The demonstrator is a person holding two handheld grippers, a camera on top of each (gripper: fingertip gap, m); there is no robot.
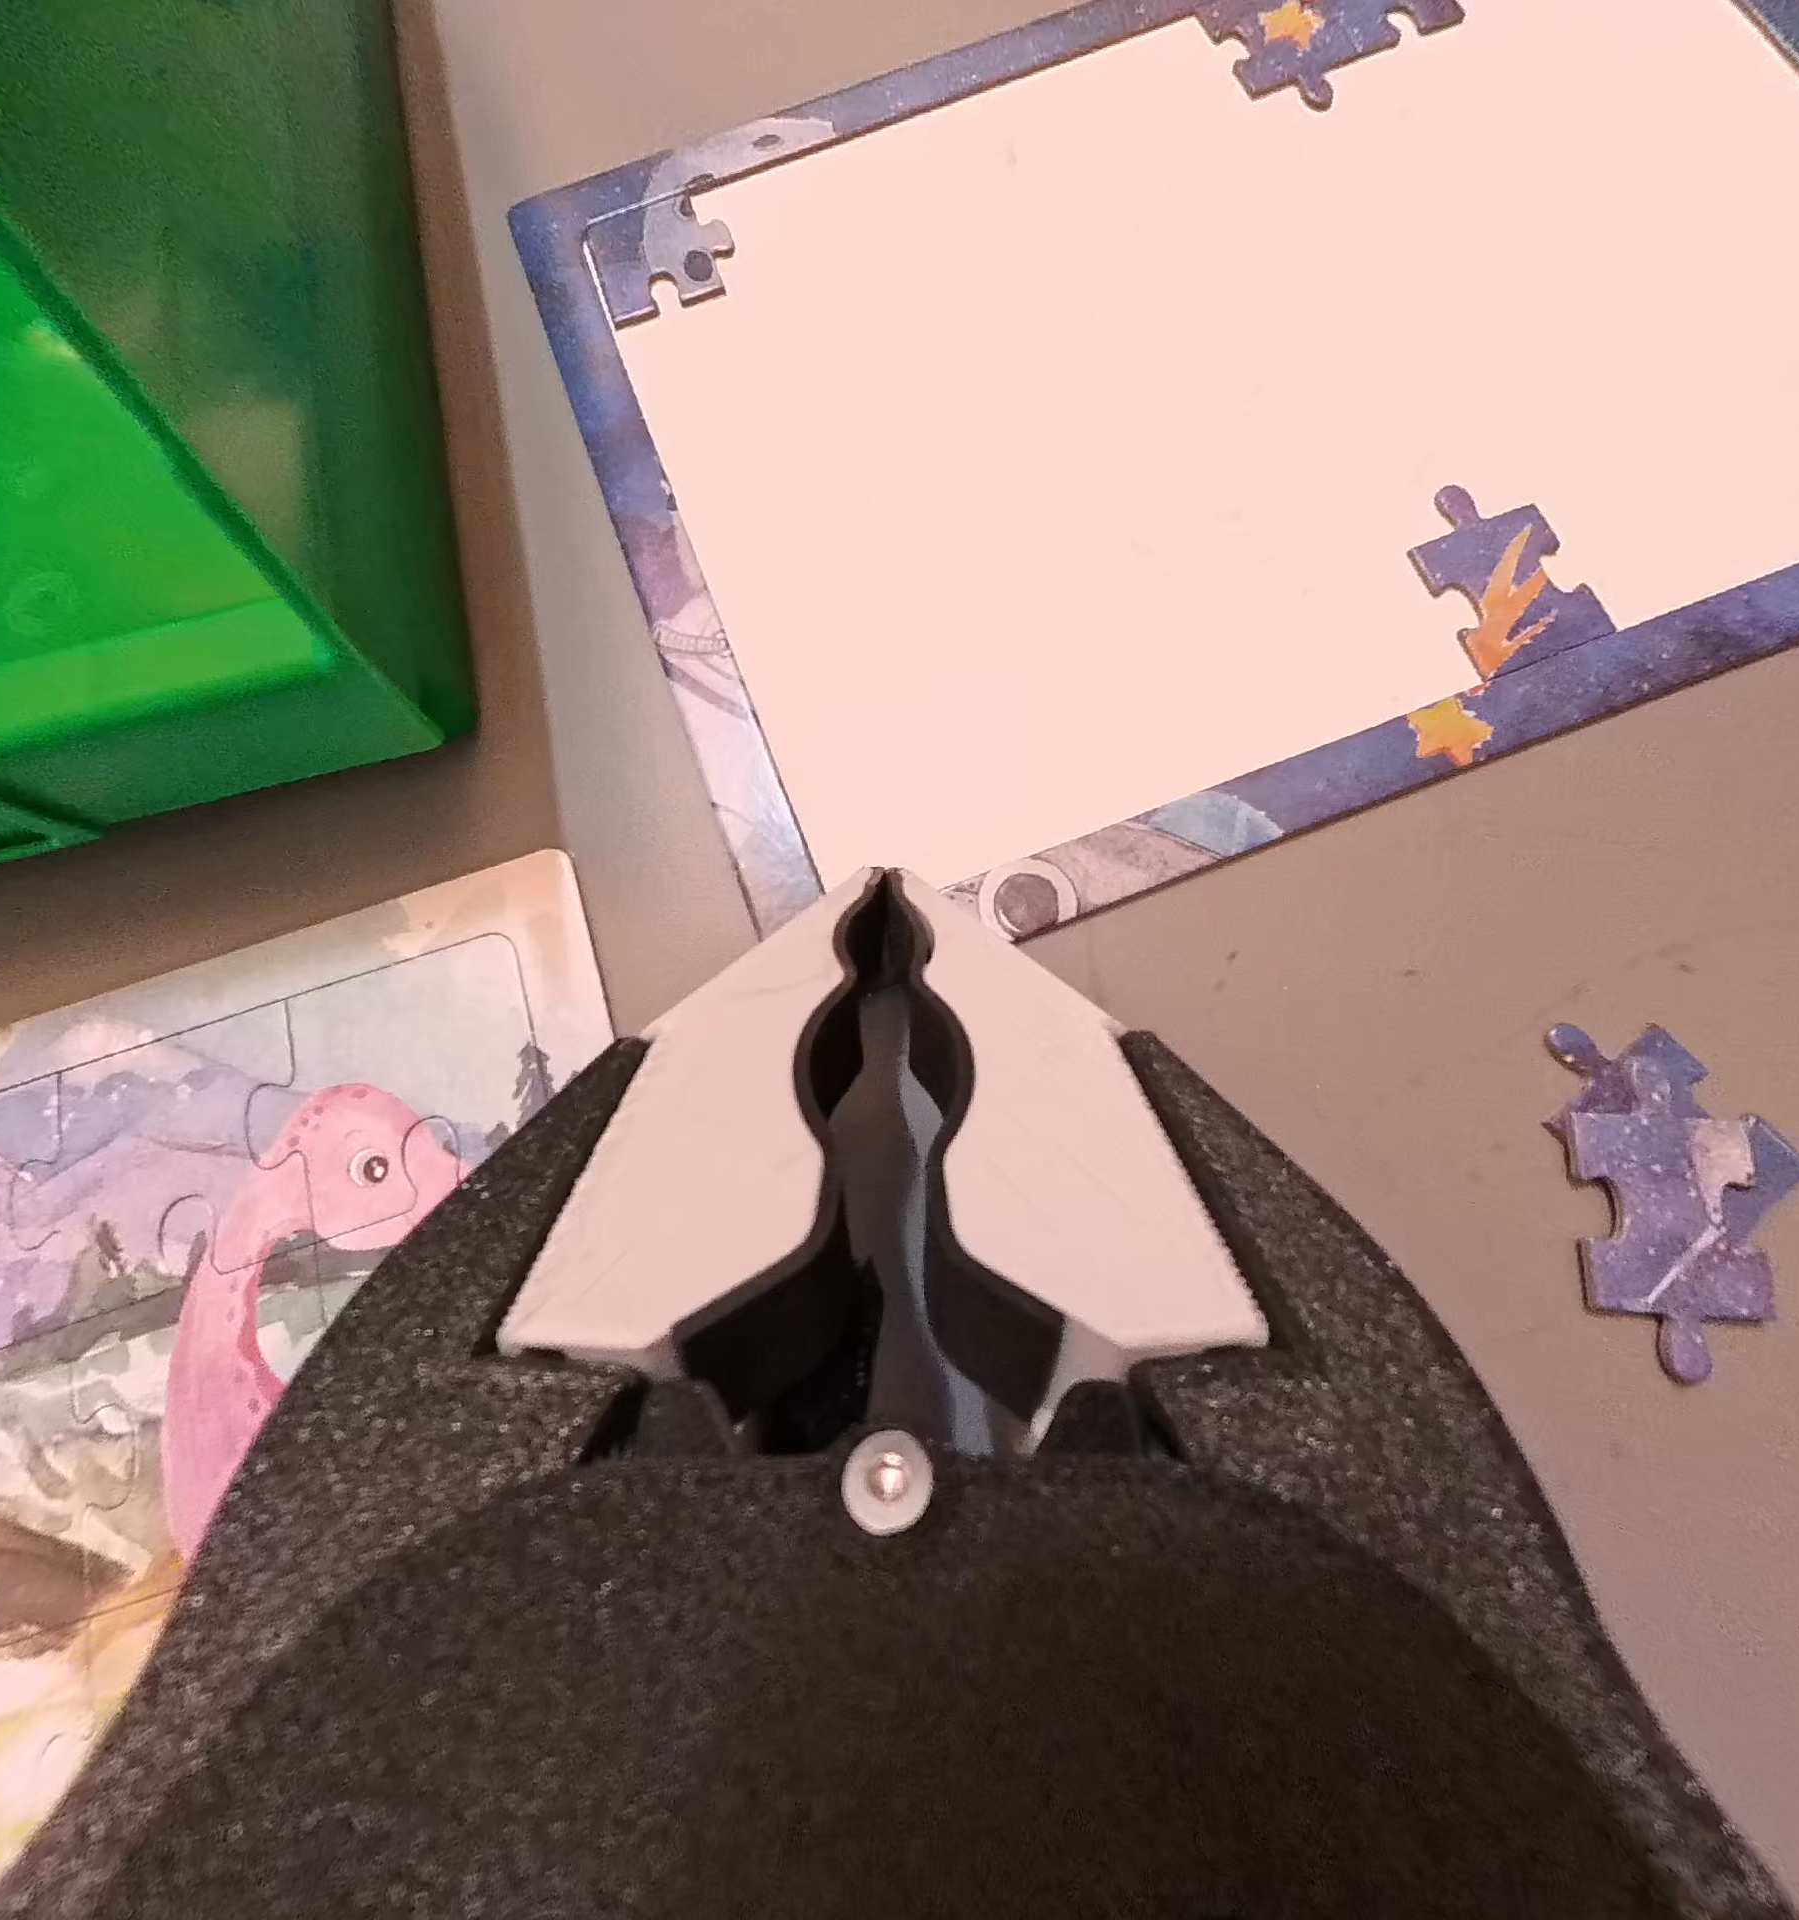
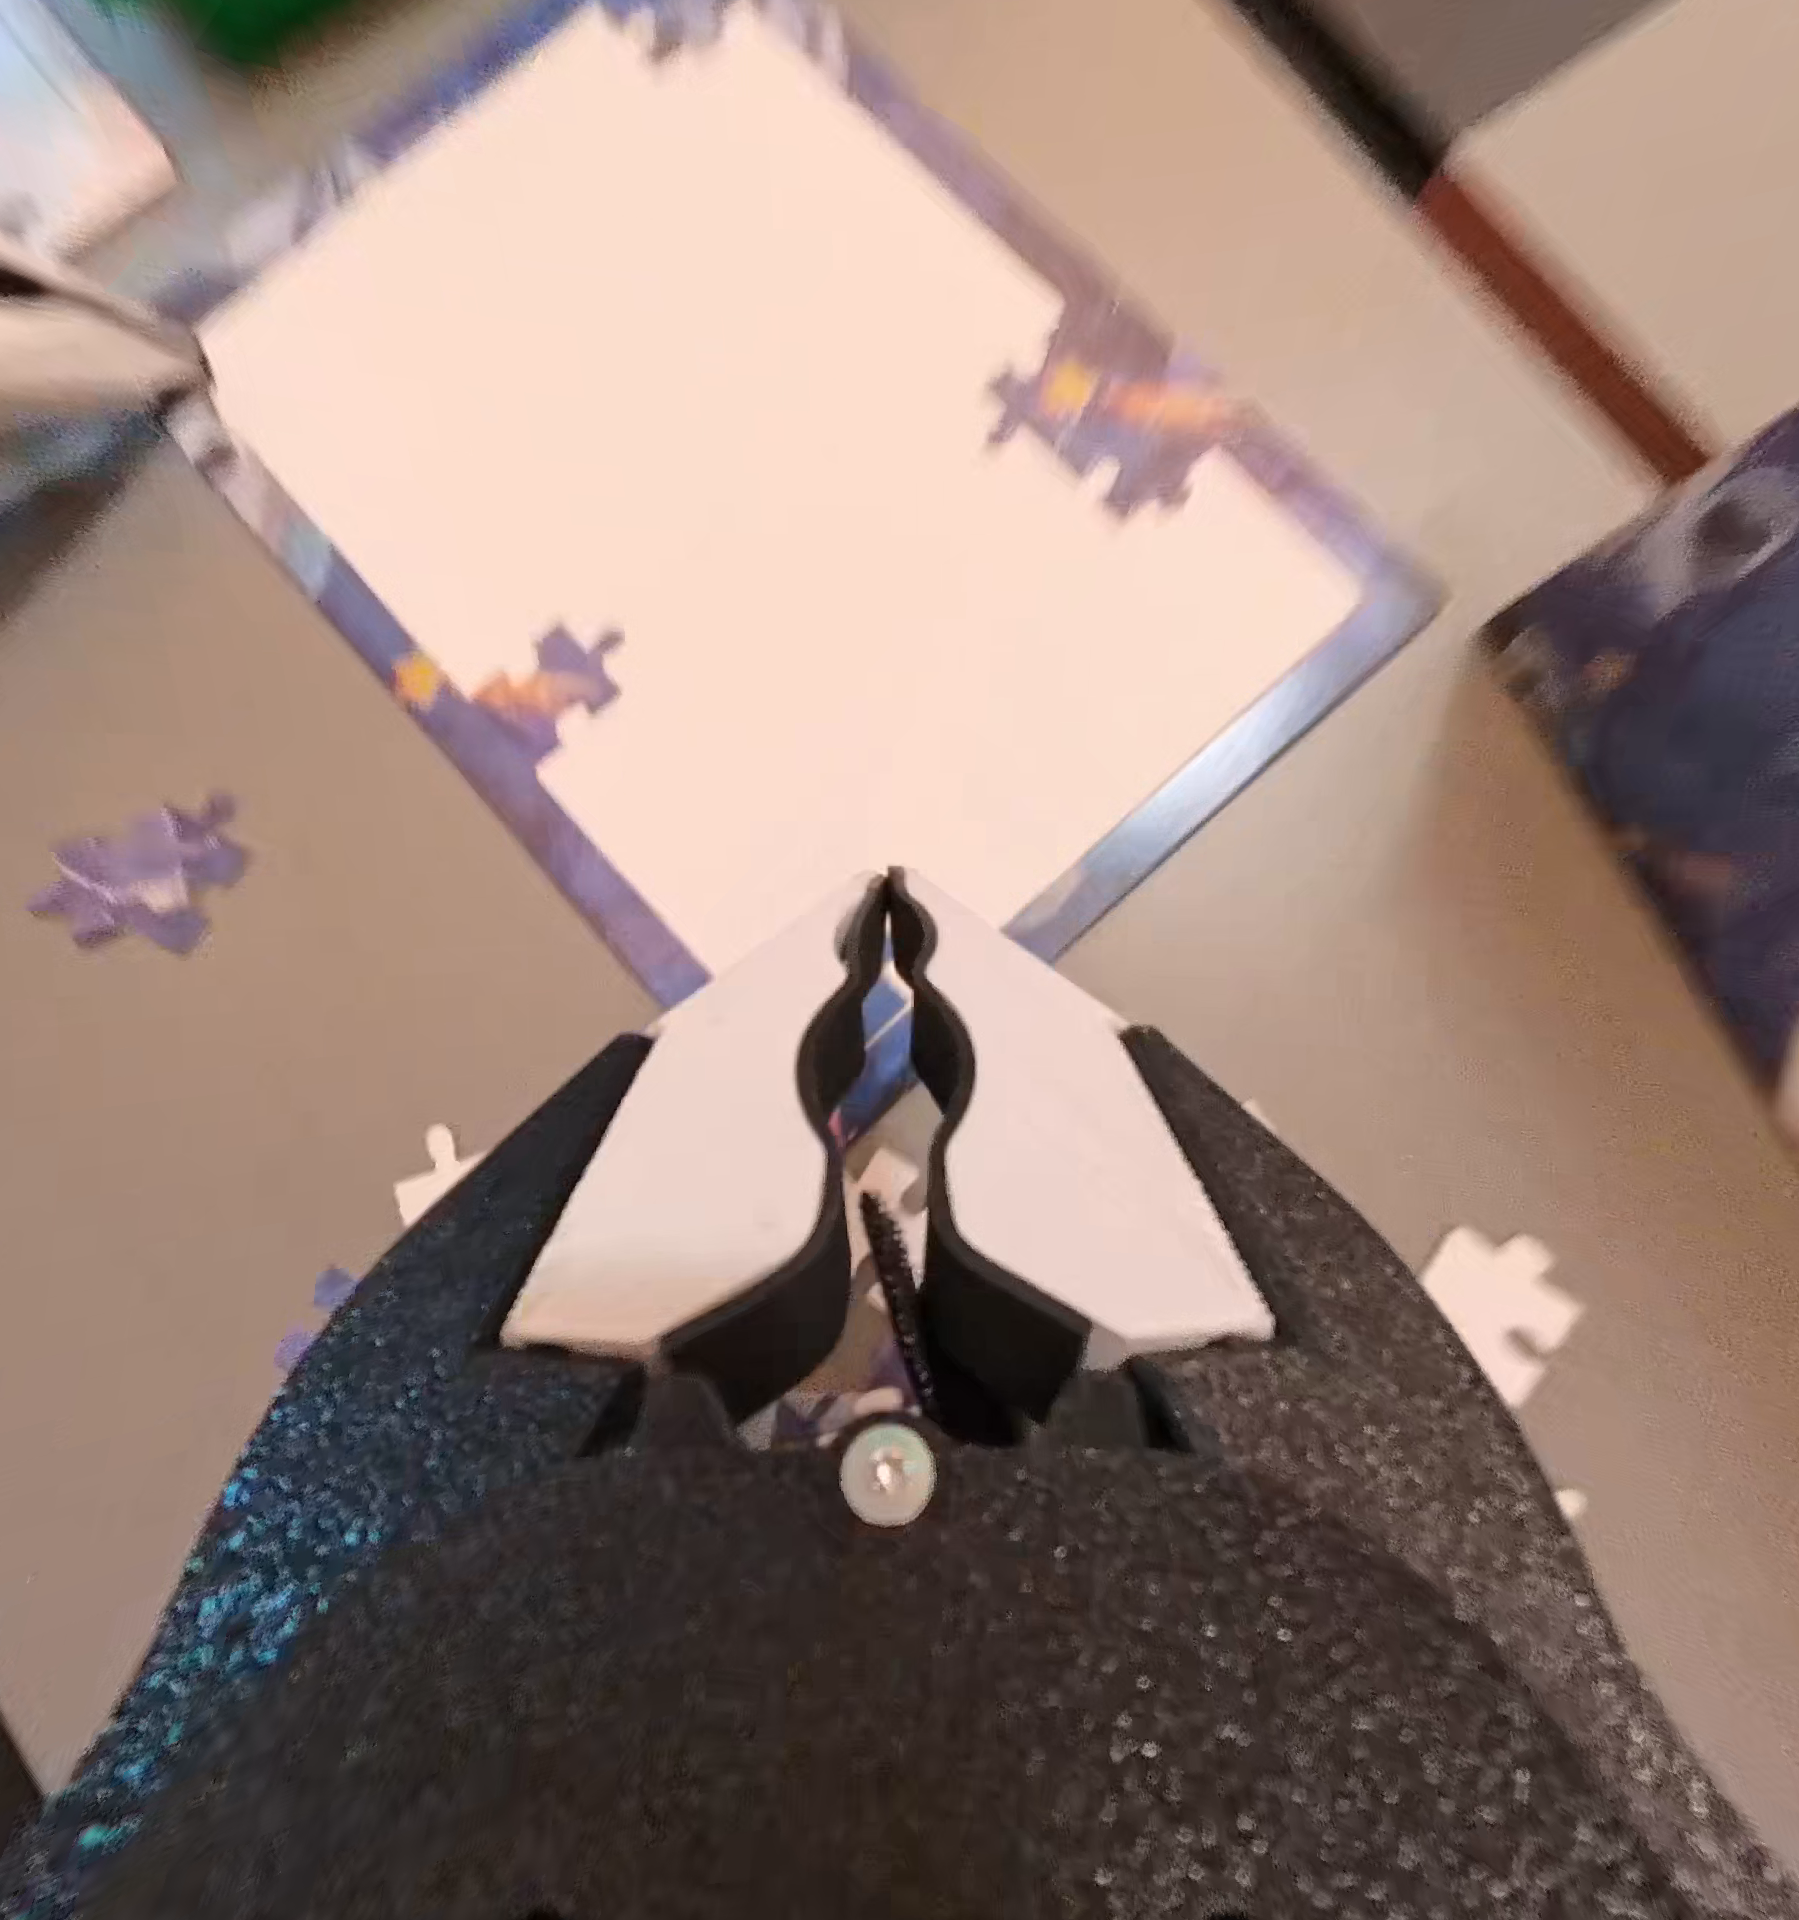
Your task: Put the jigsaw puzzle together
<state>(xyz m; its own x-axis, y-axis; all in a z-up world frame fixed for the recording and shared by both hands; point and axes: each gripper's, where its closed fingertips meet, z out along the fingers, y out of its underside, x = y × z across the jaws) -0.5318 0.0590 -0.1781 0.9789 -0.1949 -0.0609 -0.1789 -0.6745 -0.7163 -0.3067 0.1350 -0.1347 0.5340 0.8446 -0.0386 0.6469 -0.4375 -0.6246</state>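
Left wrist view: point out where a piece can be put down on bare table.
Free: the grey table between the puzzle tray and the loose blue piece, and beyond that piece. Crowded: the left side, filled by the green box and the dinosaur puzzle.

plain grey-brown tabletop (image 1: 1394,1091), dark-and-red strip (image 2: 1529,281) beyond

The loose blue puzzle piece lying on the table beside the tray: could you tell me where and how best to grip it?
The loose blue puzzle piece lies flat on the table, so its faces cannot be pinched. I would probably come from above with the left gripper, tips across its narrower body between the tabs, after tilting one edge up.
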